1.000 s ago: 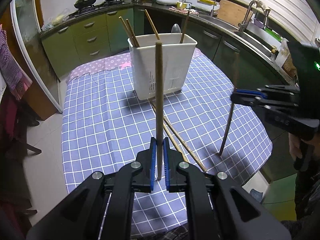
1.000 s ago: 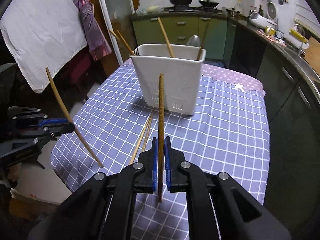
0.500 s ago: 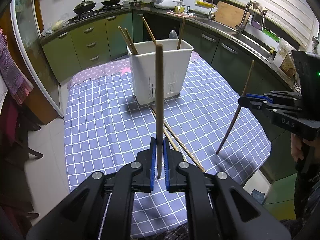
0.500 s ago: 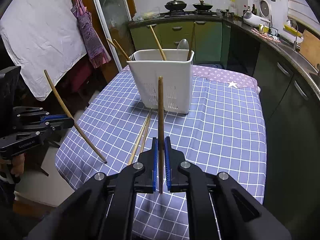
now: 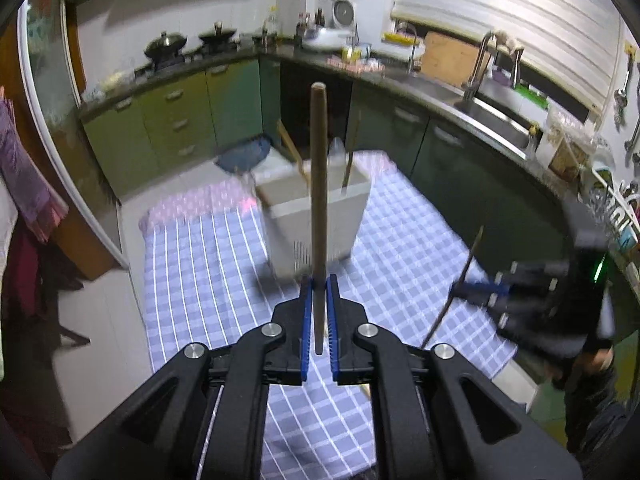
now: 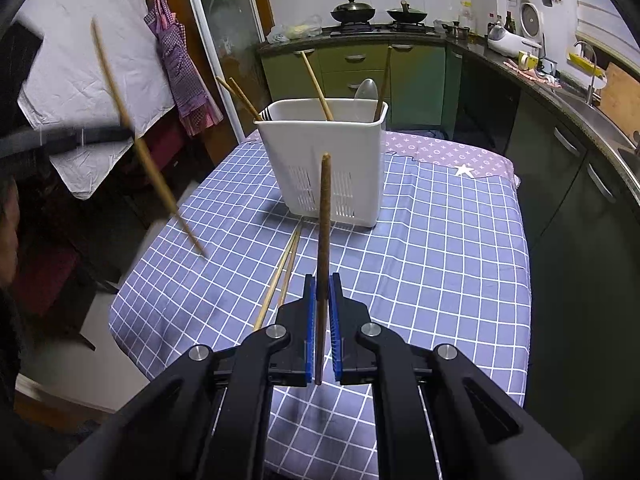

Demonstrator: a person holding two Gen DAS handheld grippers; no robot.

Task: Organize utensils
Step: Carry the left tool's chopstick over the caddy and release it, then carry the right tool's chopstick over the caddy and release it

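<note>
My left gripper [image 5: 319, 286] is shut on a brown chopstick [image 5: 319, 200] that stands up from the jaws, high above the table and in front of the white utensil holder [image 5: 348, 216]. In the right wrist view my right gripper [image 6: 322, 280] is shut on a darker chopstick [image 6: 325, 208], upright before the holder [image 6: 304, 148]. The holder has several chopsticks and a spoon [image 6: 367, 90] in it. Two pale chopsticks [image 6: 280, 276] lie on the checked tablecloth [image 6: 440, 240] just ahead of the right jaws. Each gripper shows in the other's view: the right gripper [image 5: 472, 292] and the left gripper [image 6: 124, 134].
The table's edges drop off near both grippers. Green cabinets, a stove with pans [image 6: 354, 10] and a sink counter [image 5: 492, 116] ring the far and right sides. A white sheet [image 6: 68, 80] and an apron [image 6: 180, 76] hang at the left. A person's hand [image 5: 596, 356] holds the right gripper.
The left gripper has risen with its chopstick, so the holder sits lower and blurred in its view. The right gripper drew back slightly from the holder, then held still.
</note>
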